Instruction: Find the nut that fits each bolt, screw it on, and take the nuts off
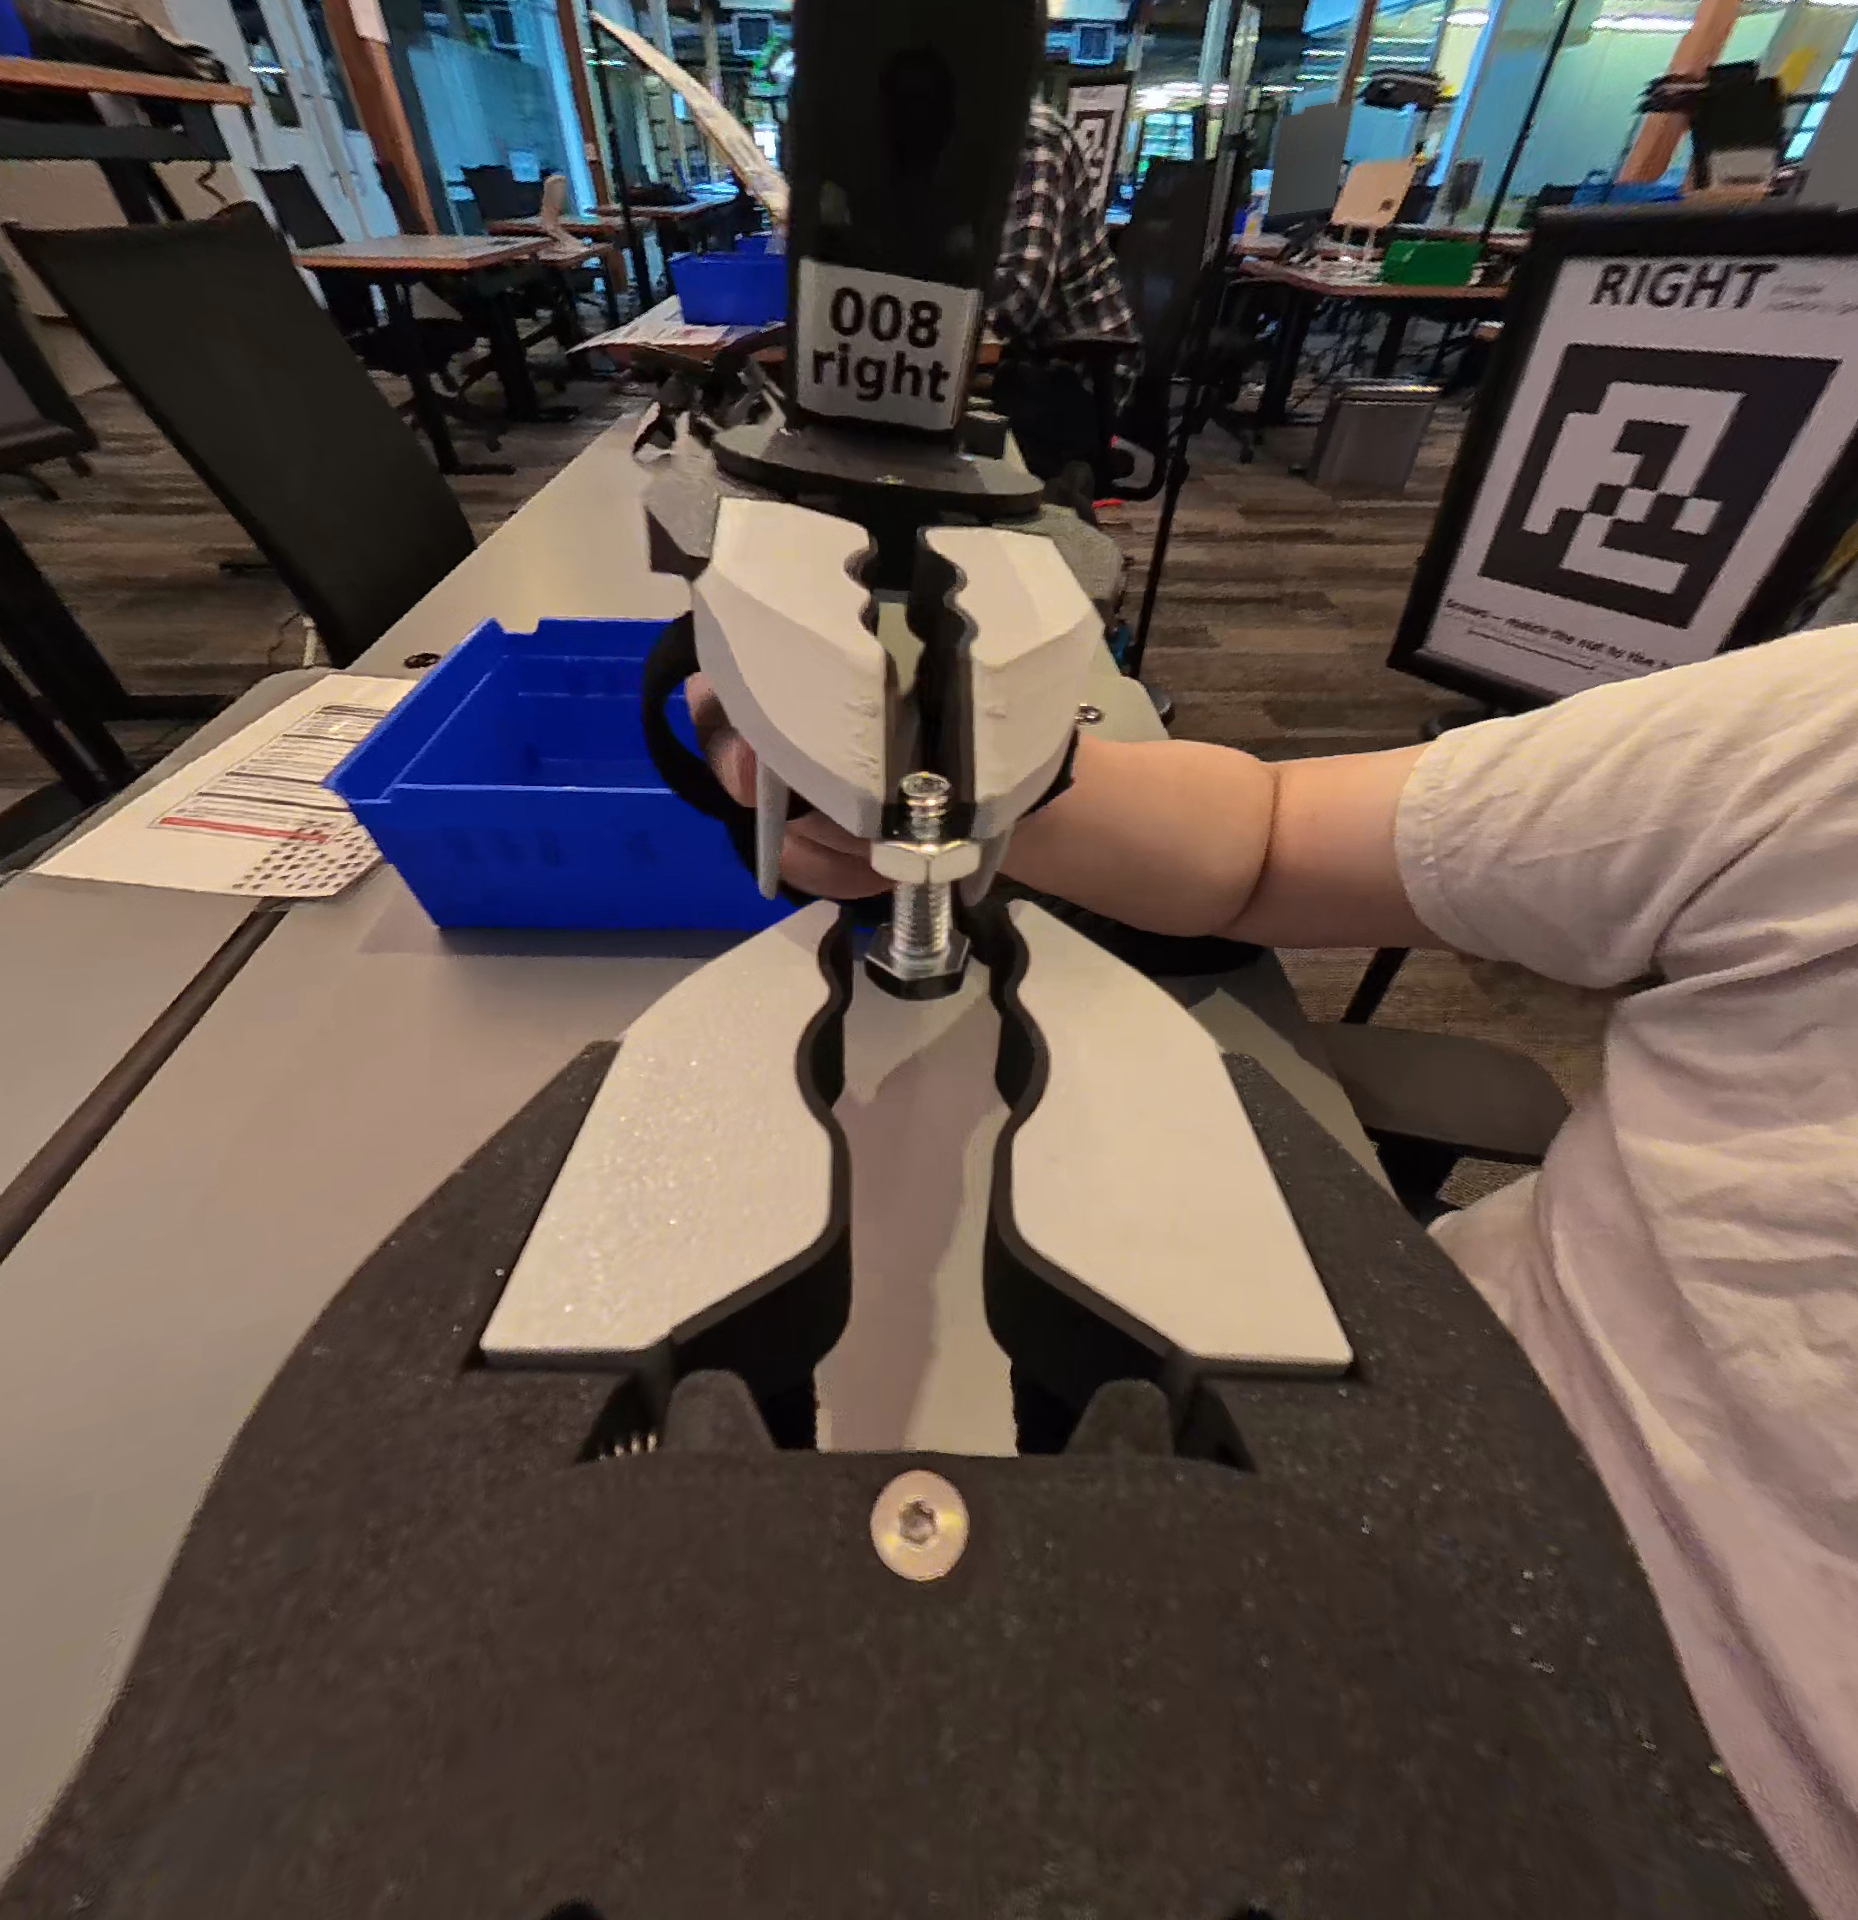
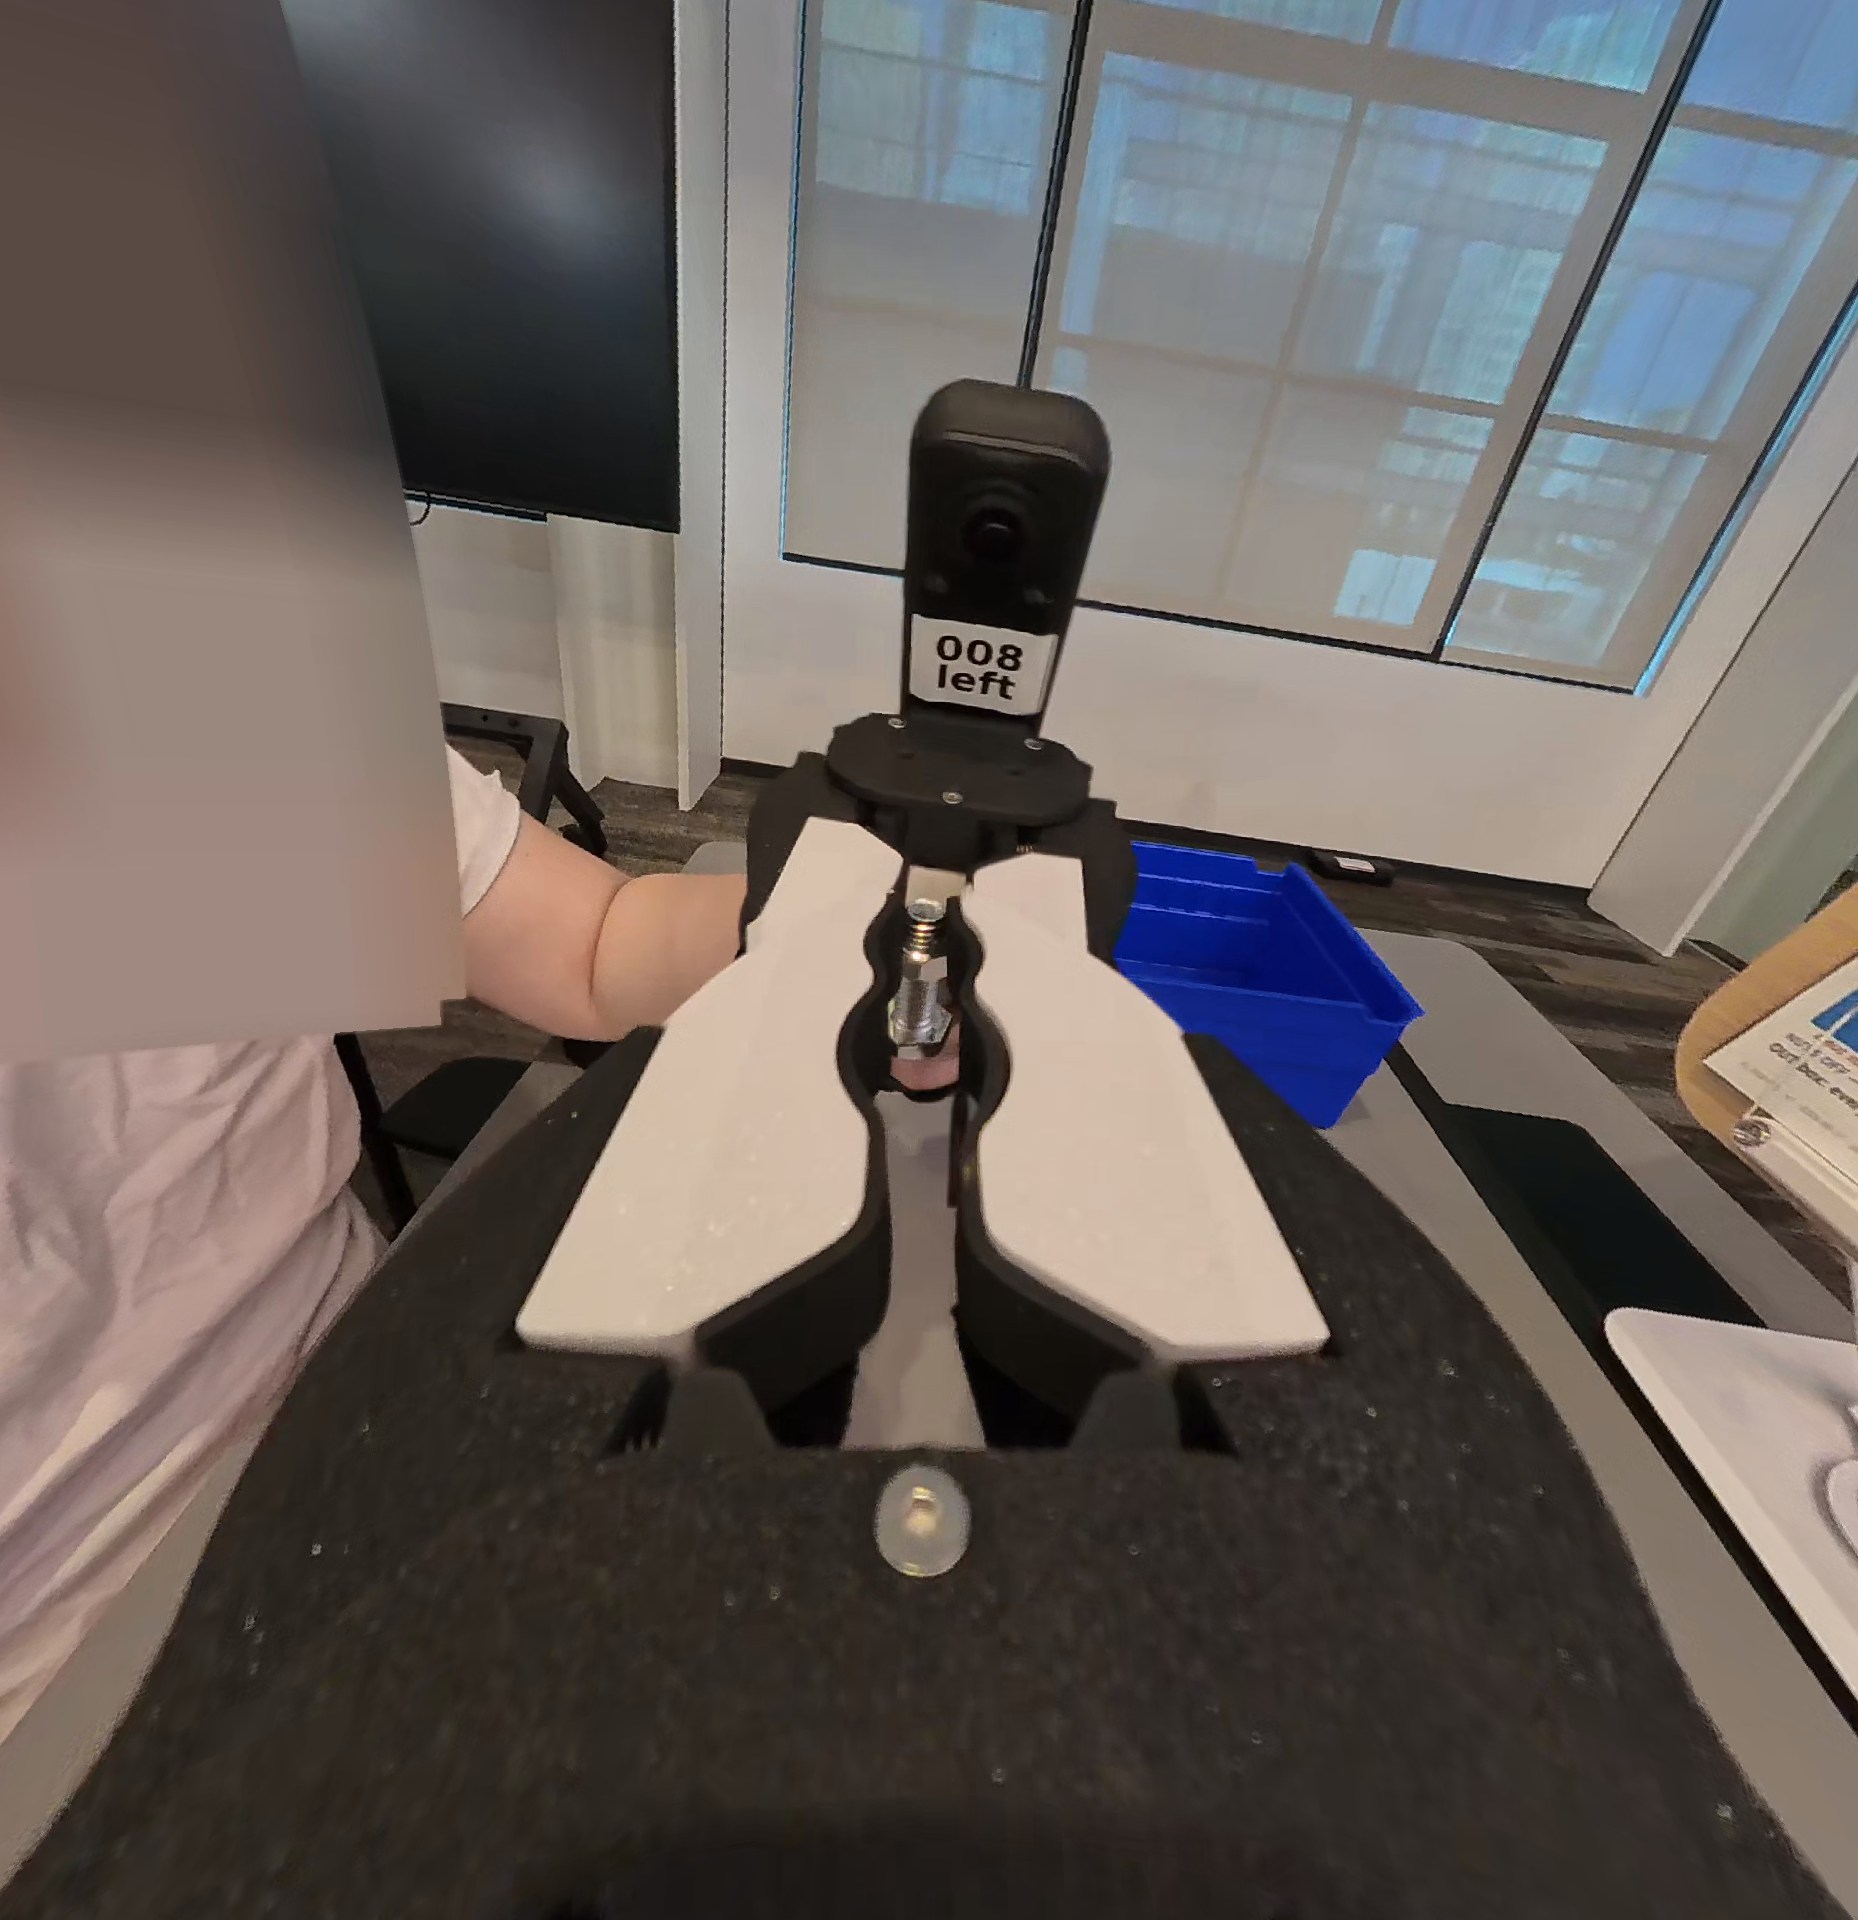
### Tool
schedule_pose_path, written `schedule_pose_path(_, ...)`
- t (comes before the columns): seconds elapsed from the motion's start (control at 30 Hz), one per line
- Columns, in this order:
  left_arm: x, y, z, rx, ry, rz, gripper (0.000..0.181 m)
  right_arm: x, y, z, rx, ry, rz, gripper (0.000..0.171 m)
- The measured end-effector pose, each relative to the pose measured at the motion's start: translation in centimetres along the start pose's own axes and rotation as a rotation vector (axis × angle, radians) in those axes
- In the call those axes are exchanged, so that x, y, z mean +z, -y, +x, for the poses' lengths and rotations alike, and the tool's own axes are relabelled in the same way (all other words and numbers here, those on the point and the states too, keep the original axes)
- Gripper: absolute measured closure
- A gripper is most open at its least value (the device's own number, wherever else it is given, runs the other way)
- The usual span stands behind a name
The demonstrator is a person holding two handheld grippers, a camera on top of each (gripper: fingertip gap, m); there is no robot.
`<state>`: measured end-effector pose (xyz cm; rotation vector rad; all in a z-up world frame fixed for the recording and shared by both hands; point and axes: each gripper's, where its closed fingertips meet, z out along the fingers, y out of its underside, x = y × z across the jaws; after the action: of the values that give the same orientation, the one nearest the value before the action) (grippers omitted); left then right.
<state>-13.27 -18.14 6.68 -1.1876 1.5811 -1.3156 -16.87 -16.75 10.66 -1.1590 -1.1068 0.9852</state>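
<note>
1. Left claw [image 1: 909,961] clenched on hex head of bolt [image 1: 912,914]; bolt held in air above grey bench [image 1: 281,1091], shank pointing away toward right claw [image 1: 920,831].
2. Right claw grasps nut [image 1: 920,858] partway along the thread; bolt tip pokes out past it.
3. Left wrist view only: person's forearm [image 1: 1164,852] reaching in from right, framed marker sign [image 1: 1652,457], paper sheet [image 1: 229,800], chairs + desks behind.
4. Right wrist view only: left claw's camera [image 2: 1003,520] head-on, big window [image 2: 1320,312], dark screen [image 2: 509,260], papers [image 2: 1798,1091] at right edge.
5. Blue bin [image 1: 551,779] on bench just beside claws, both views; contents can't tell.
6. Nut [image 2: 920,975] largely masked by claw fingers [image 2: 748,1122] in right view.
</note>
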Motion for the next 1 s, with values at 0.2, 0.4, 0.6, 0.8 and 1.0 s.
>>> schedule_pose_path(0.2,0.12,0.05,0.81,0.022,-0.044,0.008,0.162,0.28,-0.18,-0.8,-0.014,0.045,-0.008,0.164)
schedule_pose_path(0.4,0.09,0.04,1.06,0.039,-0.05,0.004,0.168,0.26,-0.13,-0.95,-0.035,0.05,-0.003,0.164)
schedule_pose_path(0.6,0.1,-0.03,1.05,0.029,-0.06,0.005,0.169,0.2,-0.04,-0.99,-0.037,0.054,0.006,0.164)
schedule_pose_path(0.8,0.2,-0.04,0.82,0.03,-0.044,0.007,0.171,0.07,-0.04,-0.93,-0.027,0.062,0.01,0.164)
schedule_pose_path(1.0,0.26,-0.16,0.17,0.025,-0.008,0.004,0.171,-0.02,-0.24,-0.47,0.024,0.045,-0.028,0.146)
